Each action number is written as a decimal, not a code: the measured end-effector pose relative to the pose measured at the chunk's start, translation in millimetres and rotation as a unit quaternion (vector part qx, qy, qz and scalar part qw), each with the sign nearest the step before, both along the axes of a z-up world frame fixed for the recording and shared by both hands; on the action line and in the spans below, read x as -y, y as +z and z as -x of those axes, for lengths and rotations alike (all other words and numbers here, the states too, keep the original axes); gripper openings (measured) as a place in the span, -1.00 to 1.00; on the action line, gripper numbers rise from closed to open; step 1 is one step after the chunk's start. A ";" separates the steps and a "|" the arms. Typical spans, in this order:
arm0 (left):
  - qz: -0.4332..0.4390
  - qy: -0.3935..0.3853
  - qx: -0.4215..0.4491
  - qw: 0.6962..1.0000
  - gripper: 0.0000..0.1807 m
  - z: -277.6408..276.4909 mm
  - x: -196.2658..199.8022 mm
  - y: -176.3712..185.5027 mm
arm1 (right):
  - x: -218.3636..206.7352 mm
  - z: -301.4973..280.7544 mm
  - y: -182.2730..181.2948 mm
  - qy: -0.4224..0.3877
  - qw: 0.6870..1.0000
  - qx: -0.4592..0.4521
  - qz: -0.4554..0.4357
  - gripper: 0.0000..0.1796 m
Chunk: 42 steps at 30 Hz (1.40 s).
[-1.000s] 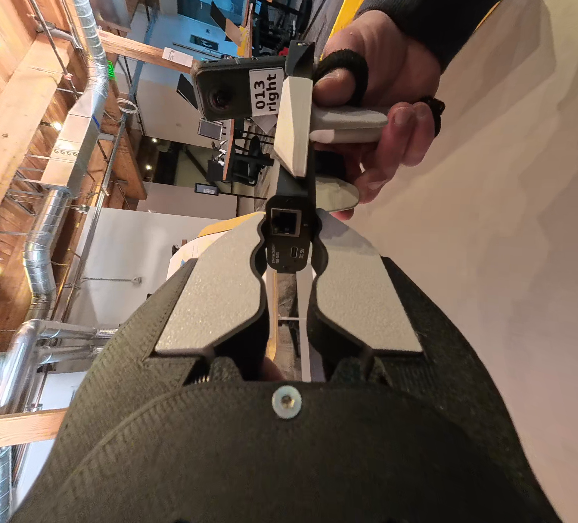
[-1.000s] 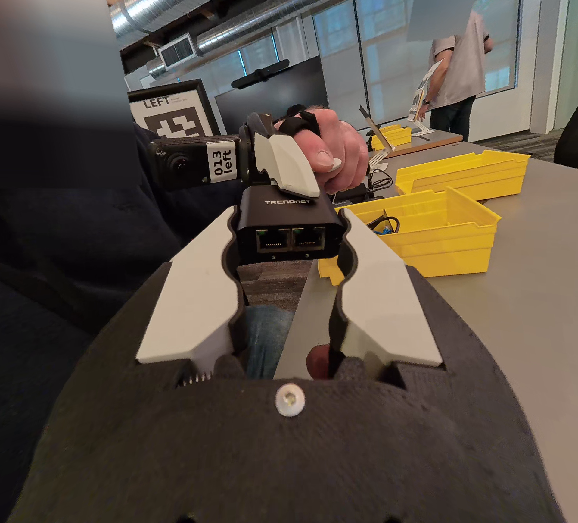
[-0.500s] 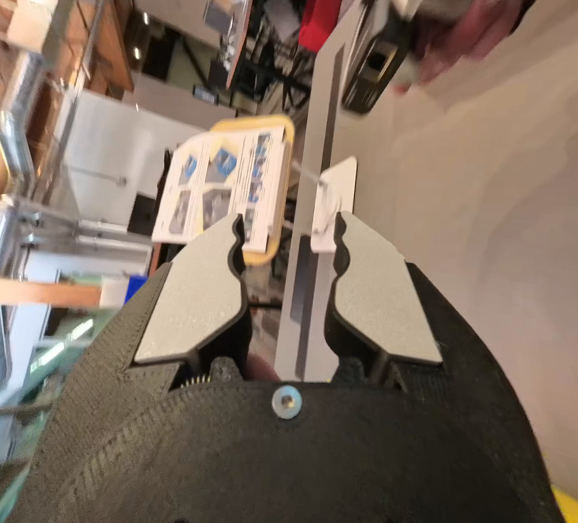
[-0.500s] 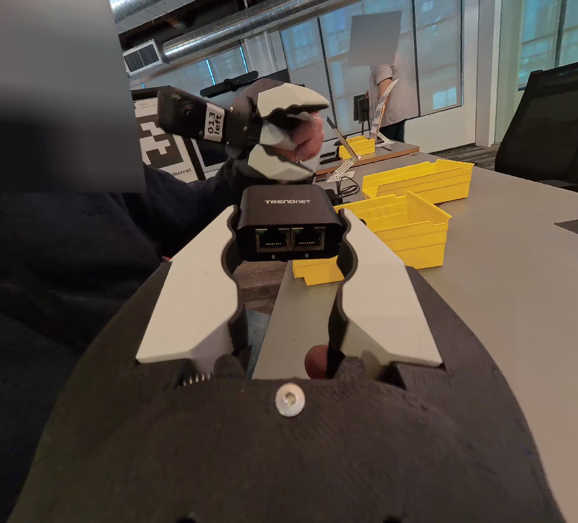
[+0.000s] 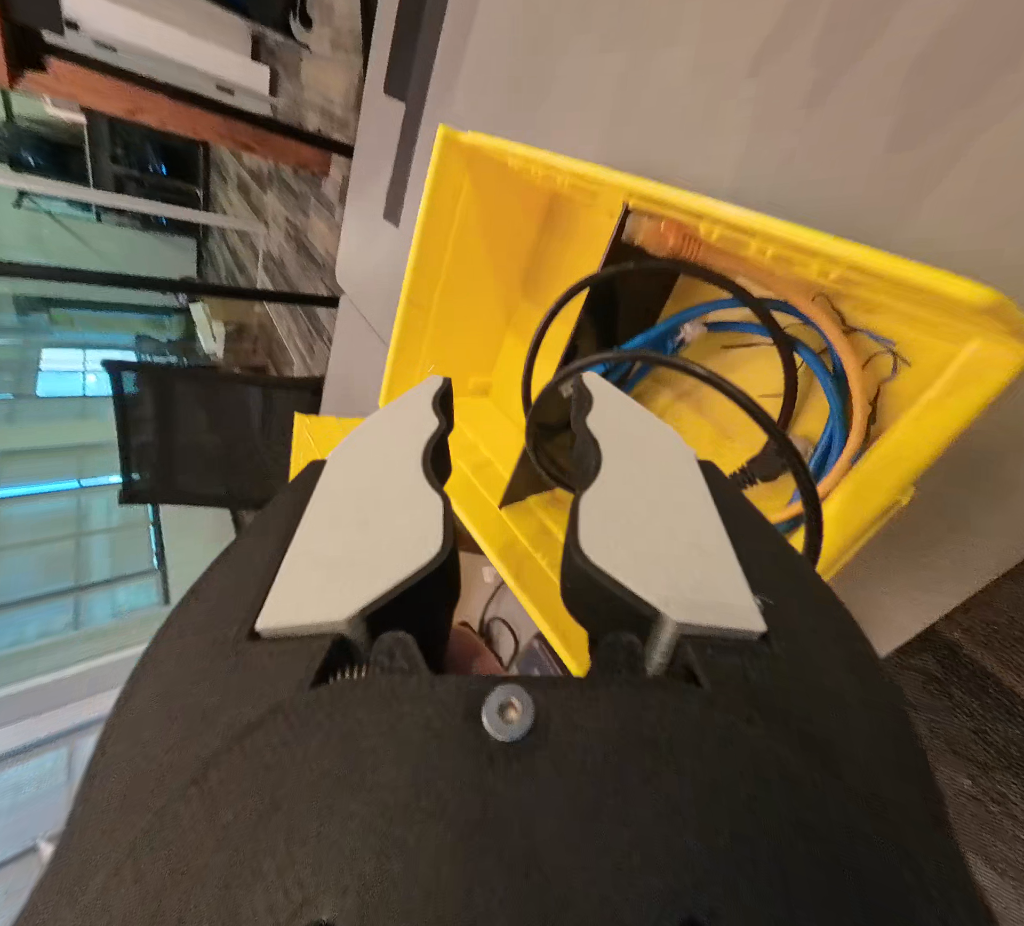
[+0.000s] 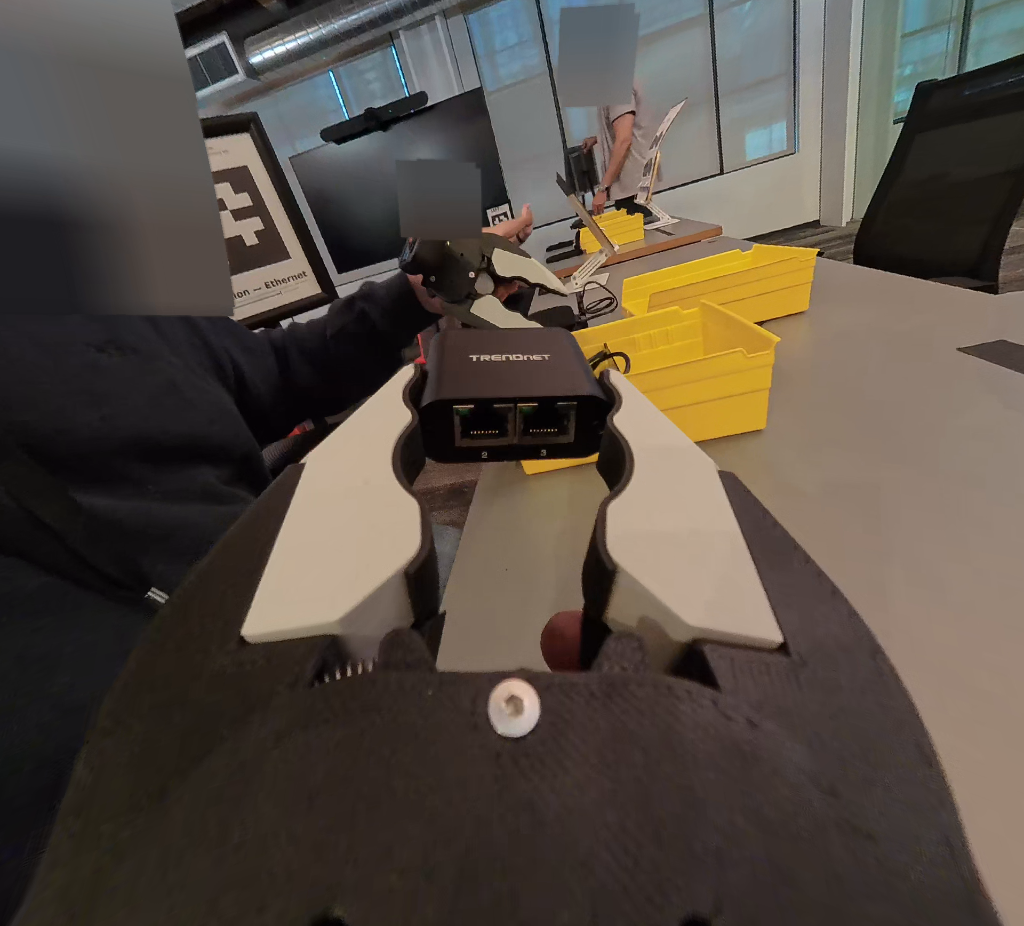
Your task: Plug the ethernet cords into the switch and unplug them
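Observation:
My right gripper [image 6: 510,376] is shut on a small black switch [image 6: 501,373] and holds it above the grey table edge, its two empty ports facing the camera. My left gripper [image 5: 512,384] is open and empty, pointing into a yellow bin [image 5: 487,245]. In the bin lie a looped black cord [image 5: 637,265], blue cords [image 5: 720,324] and an orange cord [image 5: 856,400]. The right finger [image 5: 637,484] is close to the black loop. In the right wrist view the left gripper [image 6: 487,284] hovers beyond the switch, beside the same bin [image 6: 692,378].
A second yellow bin [image 6: 720,281] stands behind the first on the grey table [image 6: 886,511]. A black chair [image 6: 942,190] is at the far right. A framed marker sign [image 6: 260,218] and a dark monitor [image 6: 388,190] stand behind. A person [image 6: 620,145] stands at a far desk.
My left gripper let go of the switch, opened and swung away to the yellow bin of cords. My right gripper kept hold of the switch.

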<state>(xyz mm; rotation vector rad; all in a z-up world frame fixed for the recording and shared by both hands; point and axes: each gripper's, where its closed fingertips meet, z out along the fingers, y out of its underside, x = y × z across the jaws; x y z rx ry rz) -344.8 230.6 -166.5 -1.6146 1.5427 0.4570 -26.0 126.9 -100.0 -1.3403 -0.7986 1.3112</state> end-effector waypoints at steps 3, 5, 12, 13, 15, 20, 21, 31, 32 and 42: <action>0.014 0.043 0.007 0.999 -0.56 28.2 4.2 -7.6 | -1.3 -0.3 -3.0 -0.005 1.000 0.006 0.000 -0.32; 0.029 0.071 0.007 0.997 -0.57 48.7 12.1 -14.2 | -3.3 -2.2 -5.2 -0.009 1.000 0.006 0.002 -0.32; 0.074 0.218 0.019 0.973 -0.61 111.1 47.9 -41.9 | -5.0 0.3 -11.7 -0.004 1.000 0.009 0.008 -0.32; 0.080 0.228 0.027 0.970 -0.60 111.9 52.8 -46.9 | -5.0 1.2 -12.3 -0.004 1.000 0.011 0.008 -0.32; 0.073 0.219 0.006 0.973 -0.57 110.4 60.2 -55.9 | -5.0 2.2 -13.0 -0.003 1.000 0.012 0.007 -0.32; 0.056 0.165 -0.066 0.982 -0.52 96.8 55.8 -75.1 | -4.9 2.9 -13.6 -0.002 1.000 0.010 0.009 -0.32; 0.052 0.155 -0.085 0.983 -0.51 96.7 52.2 -77.9 | -4.6 3.1 -13.3 -0.002 1.000 0.010 0.008 -0.32; 0.123 0.069 -0.148 0.979 -0.95 85.6 46.2 -108.6 | -4.7 0.0 -11.6 -0.006 1.000 0.010 0.003 -0.32; 0.141 0.065 -0.133 0.979 -0.93 82.6 50.2 -109.2 | -5.0 -0.4 -11.9 -0.007 1.000 0.011 0.003 -0.32; 0.223 0.055 -0.141 0.963 -0.49 94.0 66.9 -112.5 | -6.6 -2.3 -12.8 -0.007 1.000 0.004 0.008 -0.32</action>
